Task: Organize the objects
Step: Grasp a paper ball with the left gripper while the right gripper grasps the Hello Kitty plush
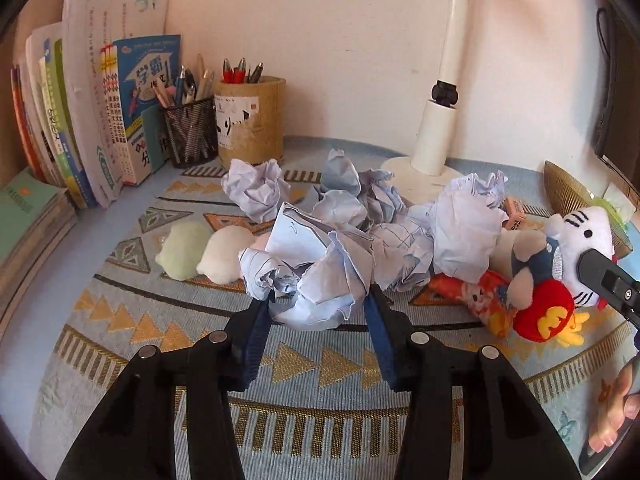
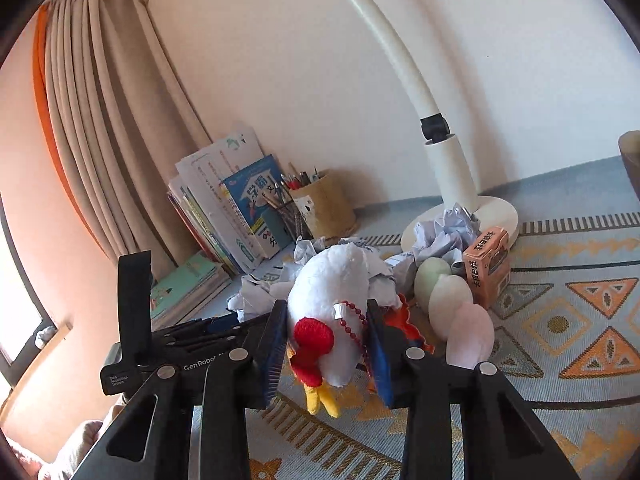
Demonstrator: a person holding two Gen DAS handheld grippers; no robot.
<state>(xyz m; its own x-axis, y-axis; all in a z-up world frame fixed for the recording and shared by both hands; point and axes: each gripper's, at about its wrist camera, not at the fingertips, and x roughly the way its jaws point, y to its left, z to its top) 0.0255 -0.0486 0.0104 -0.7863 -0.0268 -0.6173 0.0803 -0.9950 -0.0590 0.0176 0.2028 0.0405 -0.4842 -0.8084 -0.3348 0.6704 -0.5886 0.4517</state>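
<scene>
Left tongs [image 1: 320, 300] are closed in on a crumpled paper ball [image 1: 316, 280], blue pads pressing its two sides, and it looks like the ball's at the near edge of the paper heap, low over the patterned cloth on the worktop [image 1: 160, 360]. Right tongs [image 2: 326, 344] are clamped on the white plush cat [image 2: 332, 312], with its red bow and bead chain sitting right between the pads.

Tips for where you're at: paper squashes, so I'd squeeze gently and lift straight up, otherwise the neighbouring wads will probably drag along. With the plush, watch that bead chain, it could snag on the pad.

Around you, going outward: the other crumpled papers [image 1: 468, 224] are piled just behind your ball, touching each other. Pale foam egg shapes [image 1: 208, 256] lie just left of the heap. A grey plush [image 1: 524, 256] and an orange patterned one [image 1: 480, 292] sit under the cat. Small pink carton [image 2: 488, 268] stands beside the lamp base [image 2: 496, 212]. Further back there's the mesh pen cup [image 1: 192, 132], the bamboo pen holder [image 1: 250, 120] and the books [image 1: 100, 100] leaning against the wall.

Biggest obstacle is the lamp neck arching overhead, so don't swing high.
</scene>
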